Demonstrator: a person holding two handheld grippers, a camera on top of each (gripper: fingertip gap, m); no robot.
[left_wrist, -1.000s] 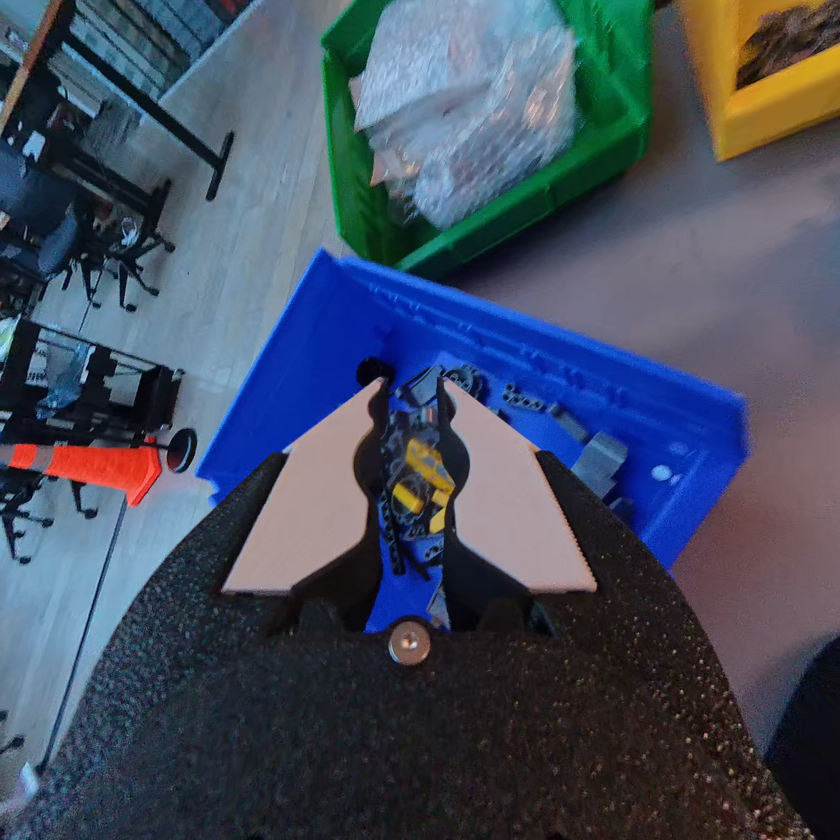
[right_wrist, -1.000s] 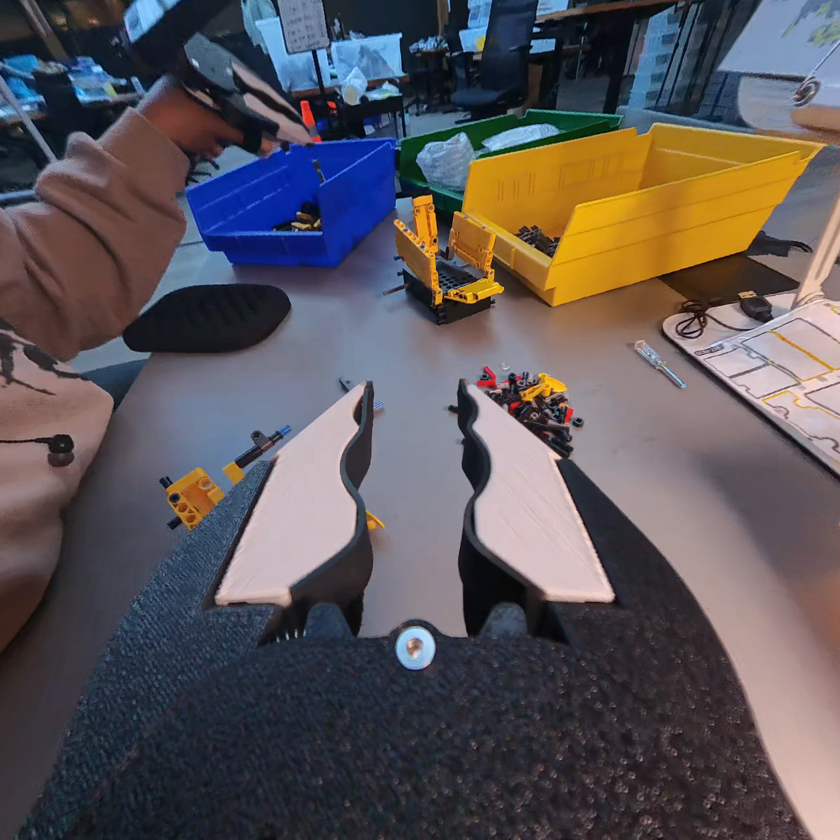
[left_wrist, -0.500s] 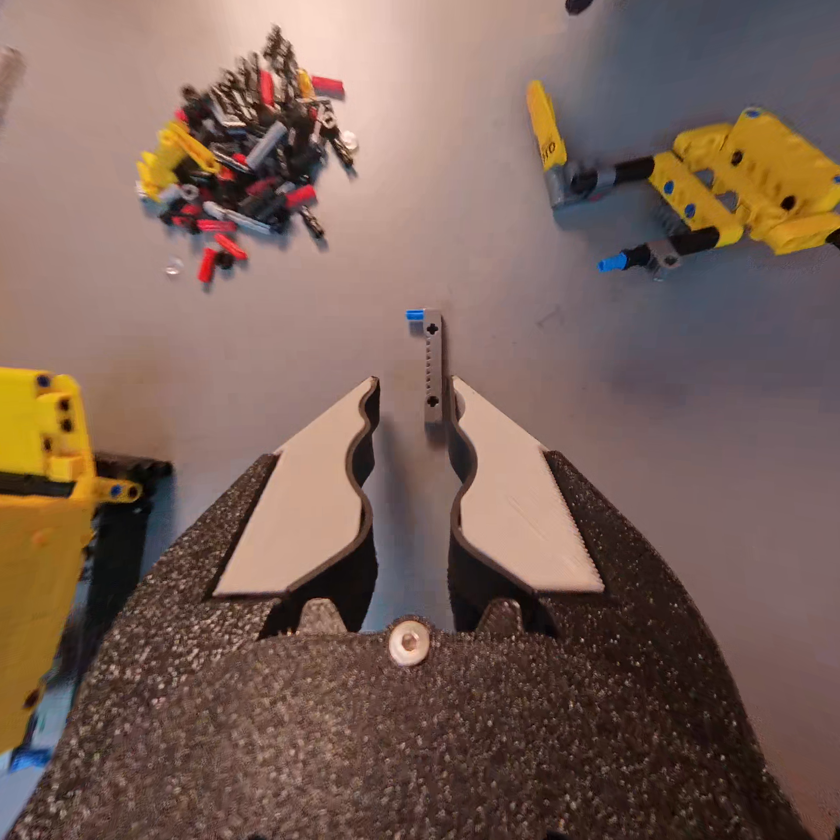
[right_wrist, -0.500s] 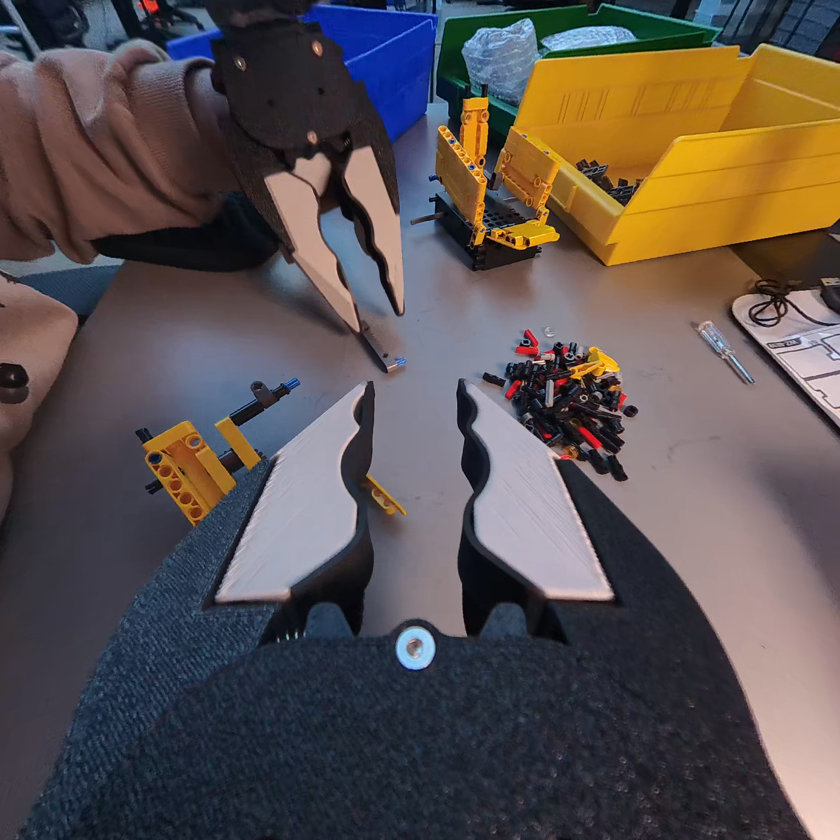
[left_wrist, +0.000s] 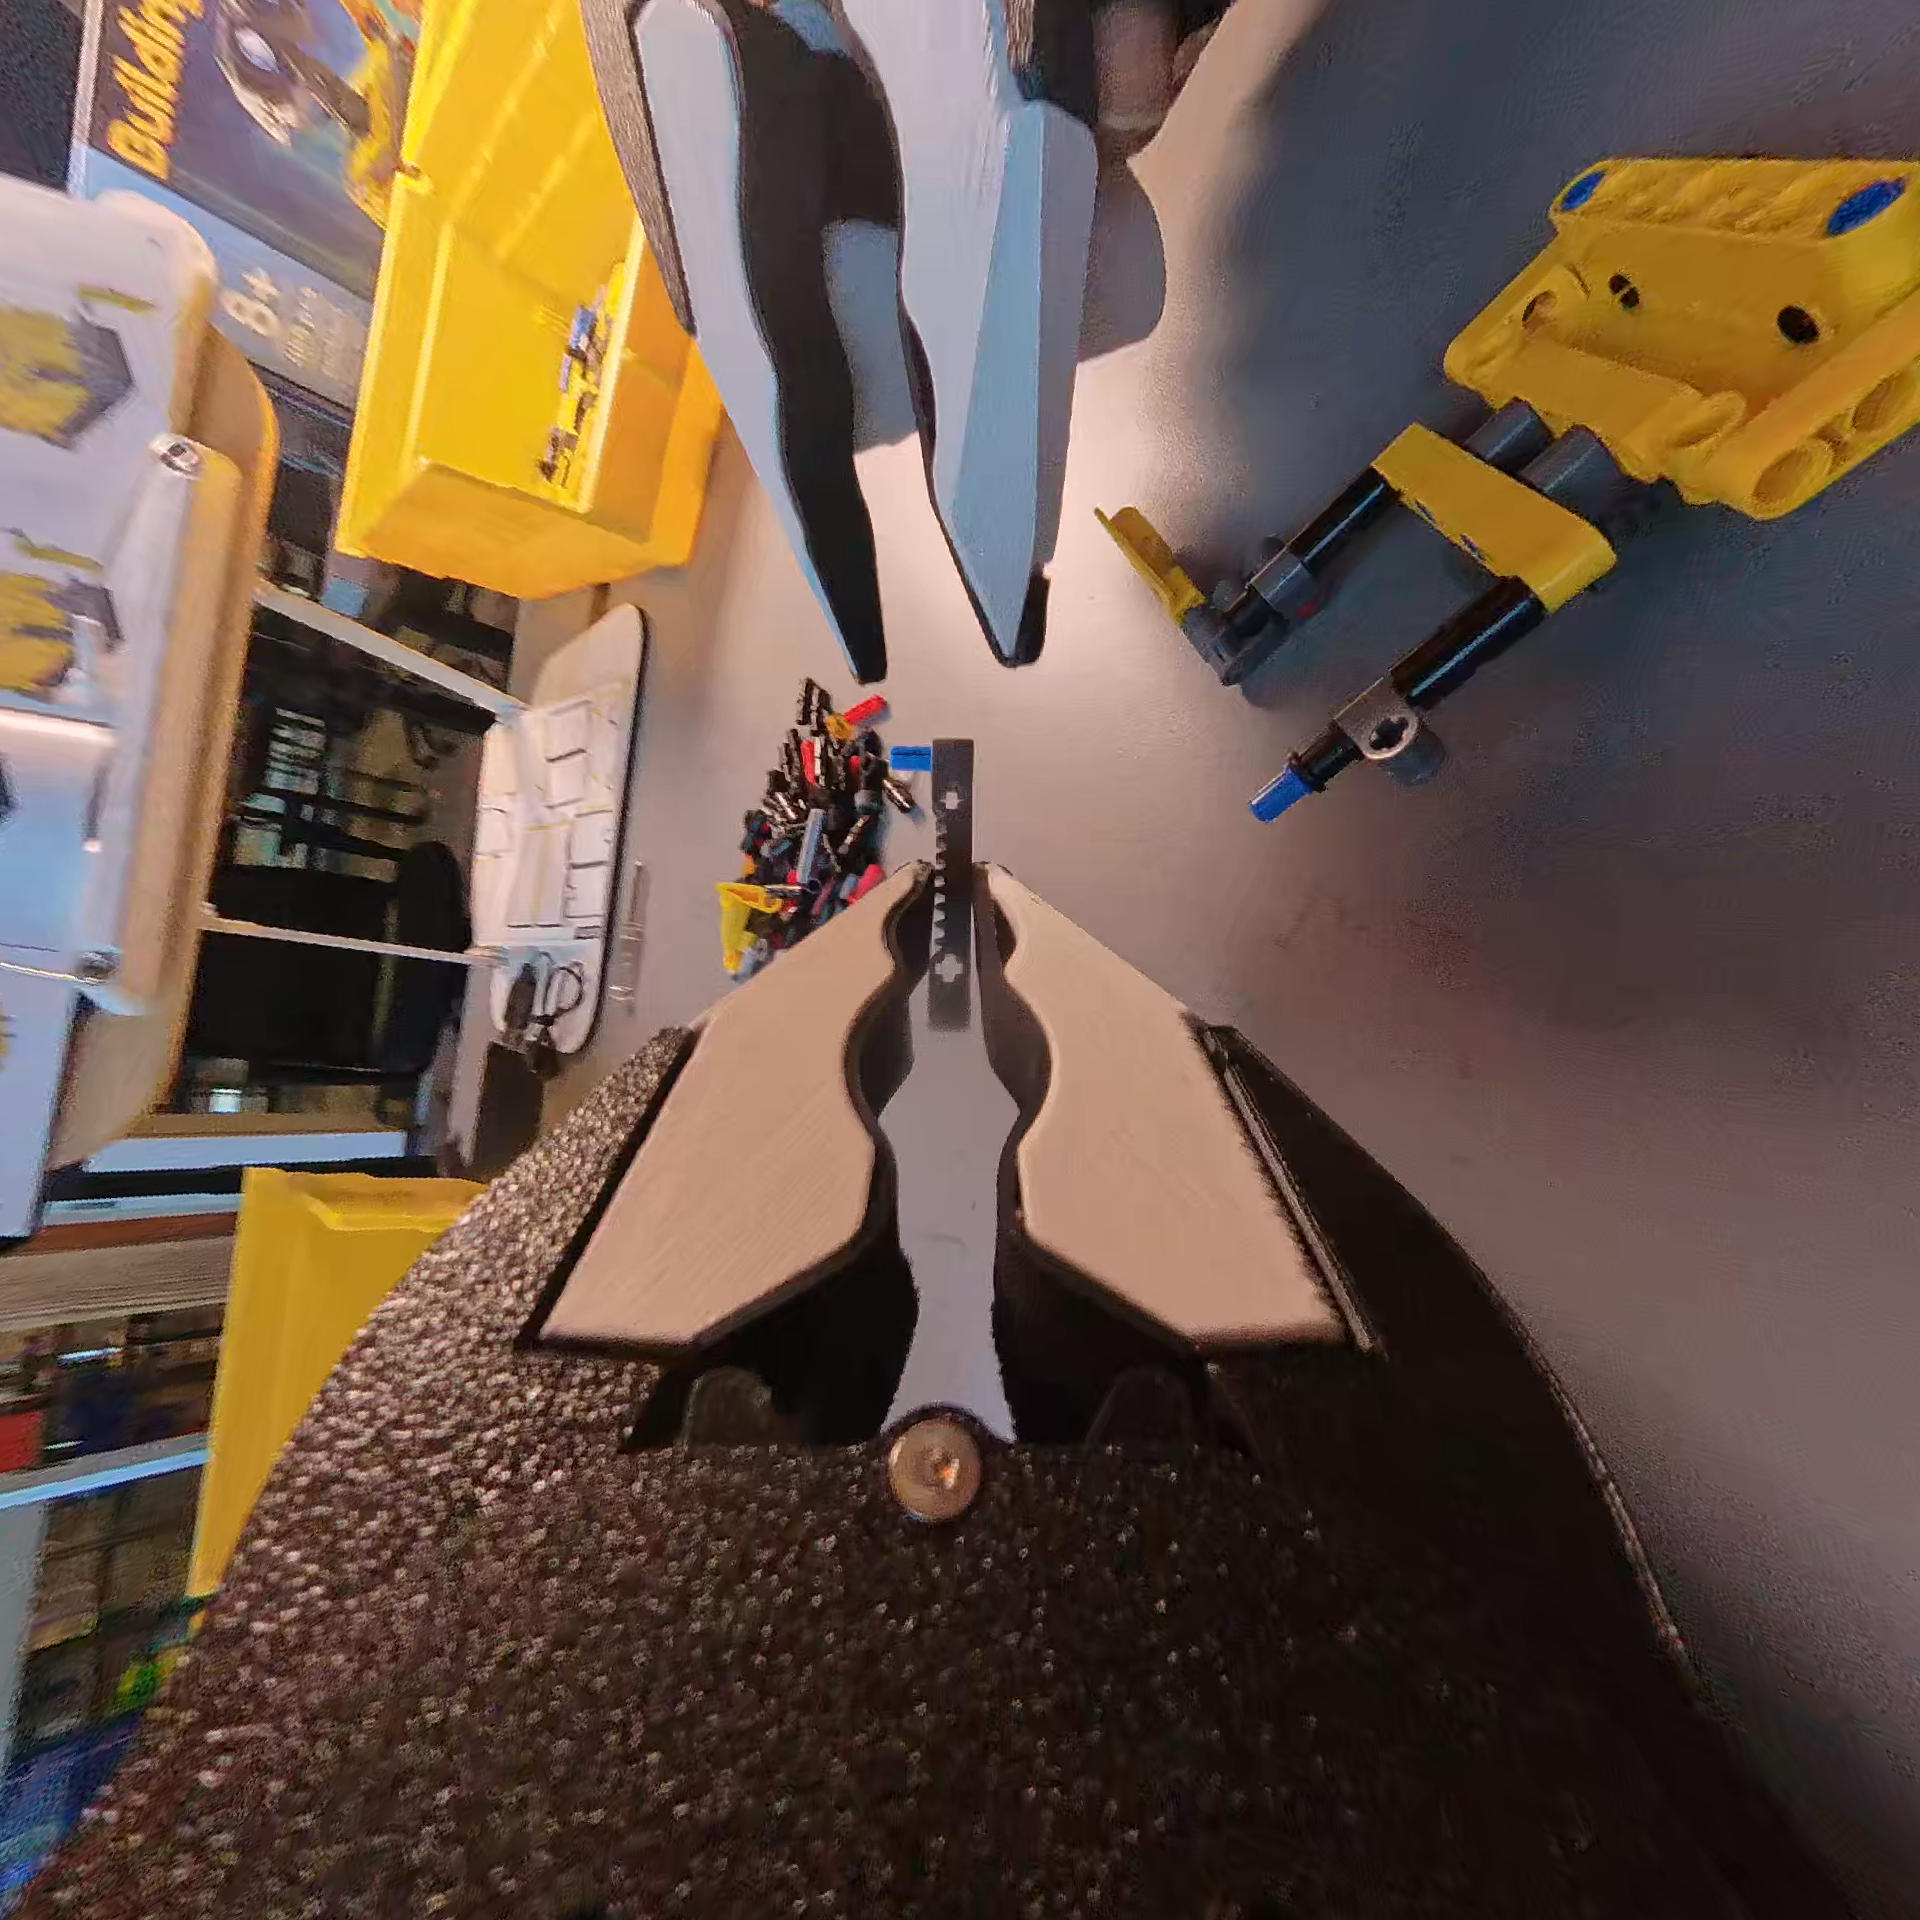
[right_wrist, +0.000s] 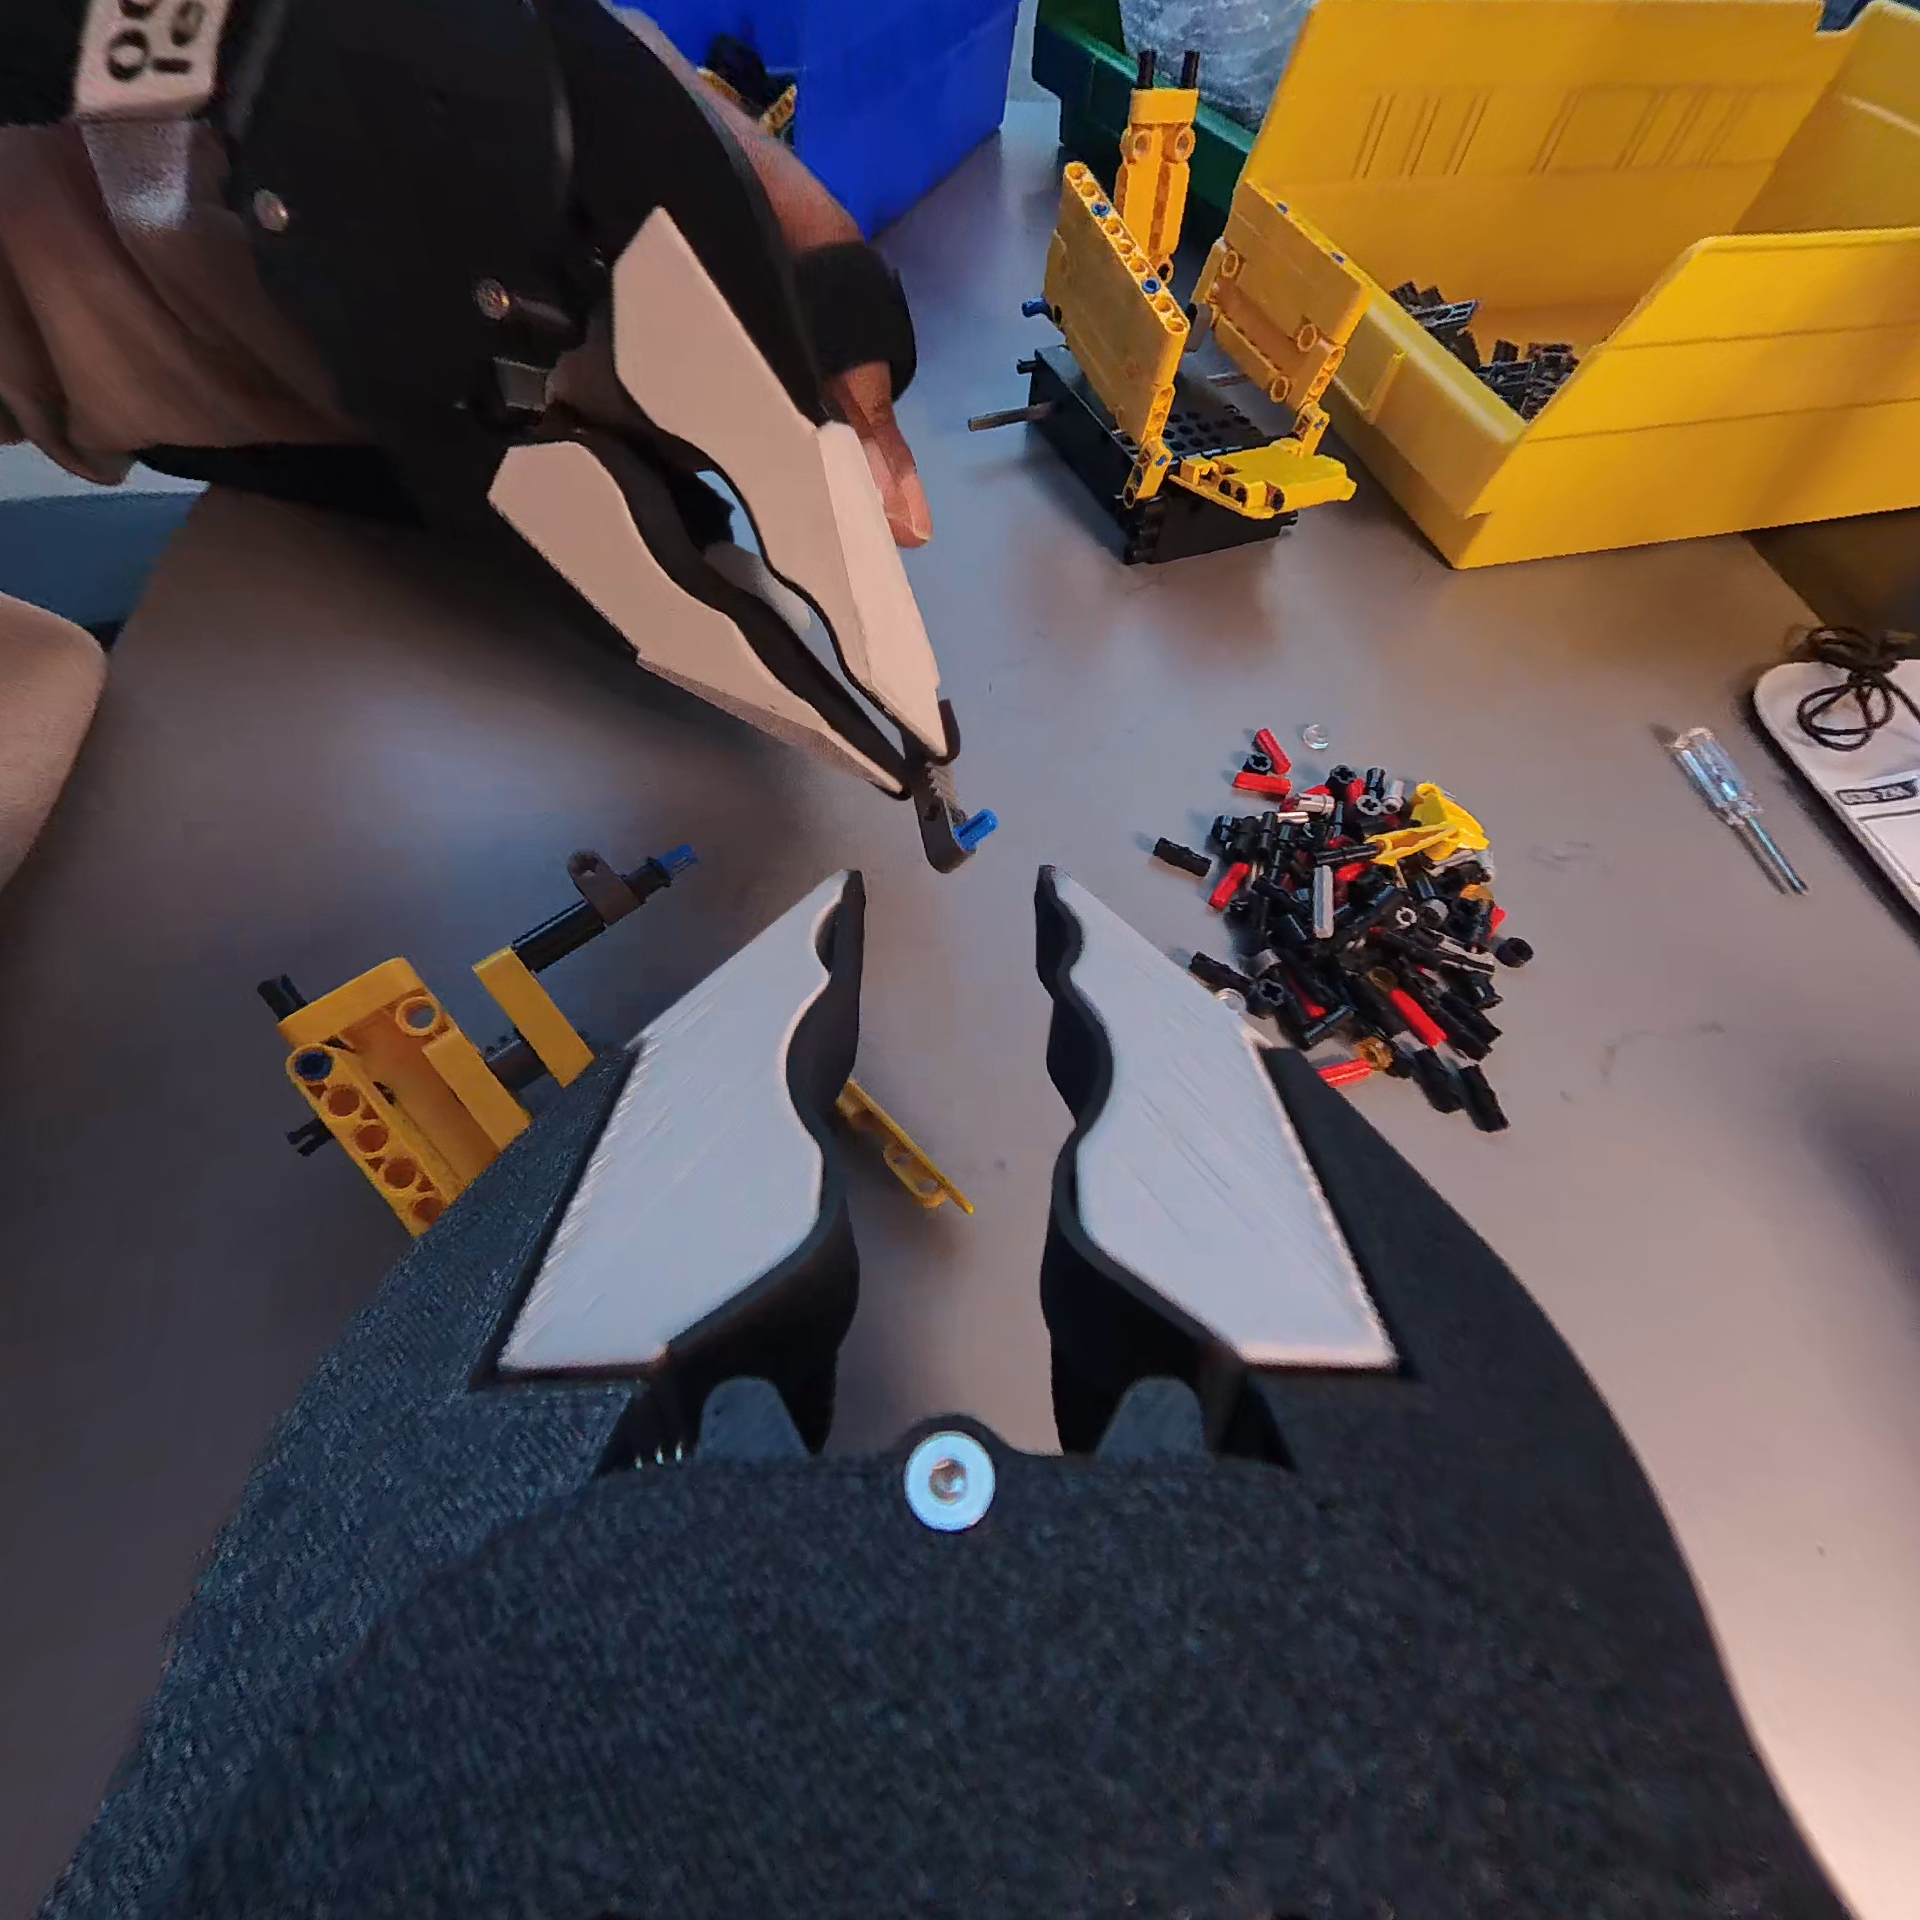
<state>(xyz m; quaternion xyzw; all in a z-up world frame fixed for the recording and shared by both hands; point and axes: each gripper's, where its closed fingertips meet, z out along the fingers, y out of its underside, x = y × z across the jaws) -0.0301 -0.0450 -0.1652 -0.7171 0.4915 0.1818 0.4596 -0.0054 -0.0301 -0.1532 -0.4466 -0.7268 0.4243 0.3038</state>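
**Toothed bar held between two grippers over a grey table**

The left gripper (left_wrist: 953, 883) pinches a dark toothed bar (left_wrist: 953, 883) near its middle, its fingers (left_wrist: 790, 1101) drawn in narrow against the bar's two sides. The bar juts forward past the fingertips, lifted off the grey table (left_wrist: 1558, 1039), and a small blue pin (left_wrist: 908, 756) sticks out sideways from its far end. In the right wrist view the same bar (right_wrist: 943, 821) hangs from the left gripper's tips (right_wrist: 920, 764), tilted down, with the blue pin (right_wrist: 977, 826) at its low end, just ahead of the right gripper (right_wrist: 948, 878). The right gripper's fingers (right_wrist: 707, 1122) stand wide apart and hold nothing; its tips point at the bar's free end without touching it.

To the right of the right gripper lies a heap of small black, red and yellow building pieces (right_wrist: 1361, 925). To its left a yellow assembly with black rods (right_wrist: 416, 1049) rests on the table, and a thin yellow strip (right_wrist: 899, 1148) lies partly under the left finger. Farther back stands a yellow-and-black build (right_wrist: 1174, 395) beside a yellow bin (right_wrist: 1621, 343), with a blue bin (right_wrist: 894, 94) behind. A small screwdriver (right_wrist: 1730, 805) lies near the table's right edge. A person's hand (right_wrist: 873, 436) grips the left tool.
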